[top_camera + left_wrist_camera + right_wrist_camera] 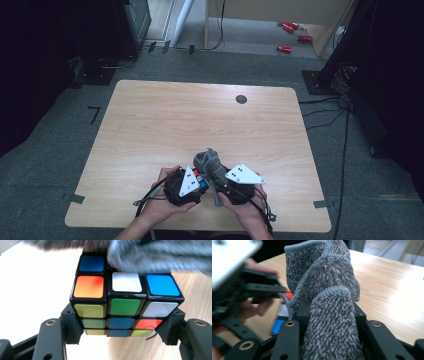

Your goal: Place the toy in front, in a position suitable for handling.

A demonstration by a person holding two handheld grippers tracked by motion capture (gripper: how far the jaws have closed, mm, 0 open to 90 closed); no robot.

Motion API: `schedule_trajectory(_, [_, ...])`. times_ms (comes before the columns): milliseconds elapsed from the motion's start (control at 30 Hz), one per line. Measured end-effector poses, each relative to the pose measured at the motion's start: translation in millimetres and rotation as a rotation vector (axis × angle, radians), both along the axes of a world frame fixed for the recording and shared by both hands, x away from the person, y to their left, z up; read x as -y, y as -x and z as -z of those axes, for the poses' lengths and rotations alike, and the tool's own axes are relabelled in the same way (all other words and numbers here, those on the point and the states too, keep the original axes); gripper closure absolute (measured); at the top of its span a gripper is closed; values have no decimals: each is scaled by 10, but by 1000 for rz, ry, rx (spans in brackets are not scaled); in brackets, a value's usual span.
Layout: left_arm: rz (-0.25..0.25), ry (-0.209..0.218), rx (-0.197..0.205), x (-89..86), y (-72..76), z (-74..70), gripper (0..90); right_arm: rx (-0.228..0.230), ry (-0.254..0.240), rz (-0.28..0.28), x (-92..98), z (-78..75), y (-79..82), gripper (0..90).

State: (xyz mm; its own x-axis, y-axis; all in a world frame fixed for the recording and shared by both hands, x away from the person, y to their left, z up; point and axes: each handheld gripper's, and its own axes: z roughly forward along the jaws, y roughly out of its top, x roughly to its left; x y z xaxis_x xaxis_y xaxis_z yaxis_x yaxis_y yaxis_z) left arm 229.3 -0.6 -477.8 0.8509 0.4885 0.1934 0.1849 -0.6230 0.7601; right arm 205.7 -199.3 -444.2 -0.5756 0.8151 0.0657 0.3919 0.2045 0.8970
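Both hands are working near the front edge of the wooden table, about midway along it. The left gripper is clamping a Rubik's cube, its two black jaws pressing on opposite sides of the cube's lower layers. The left gripper view is giving the cube's stickers clearly: orange, white and blue on the top face, yellow-green, green and white beneath, with blue and orange lower down; a blurred grey cloth is lying across the far part of the cube's top. The high view is showing the cube as just a few red and blue specks between the two grey plates, but it is placing both hands side by side and the cloth bunching up just behind them. The right gripper is pinching a fold of the grey microfibre cloth between its jaws, the rest rising upright in a hemmed peak. The right gripper view is also catching the left gripper at its left with a sliver of orange and blue cube just beside the cloth.
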Motion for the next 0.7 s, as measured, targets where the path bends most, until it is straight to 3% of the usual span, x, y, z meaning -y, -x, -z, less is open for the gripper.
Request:
schedule_trajectory(133, [-3,18,-6,-14,-11,-11,347,-11,10,48,76,-2,-28,634])
schedule_trajectory(233, [-8,9,-14,-13,-26,2,346,2,-30,27,74,-44,6,634])
schedule_trajectory(267, [-7,-9,-13,2,-23,22,346,17,-40,-9,6,-86,54,633])
schedule_trajectory(433, [13,-15,3,53,38,10,347,1,9,-77,-211,-53,119,629])
schedule_trajectory(533, [15,-15,7,39,36,13,347,-2,2,-72,-194,-20,95,628])
schedule_trajectory(700, [11,-4,6,17,17,-10,347,-7,-6,3,-29,-23,22,630])
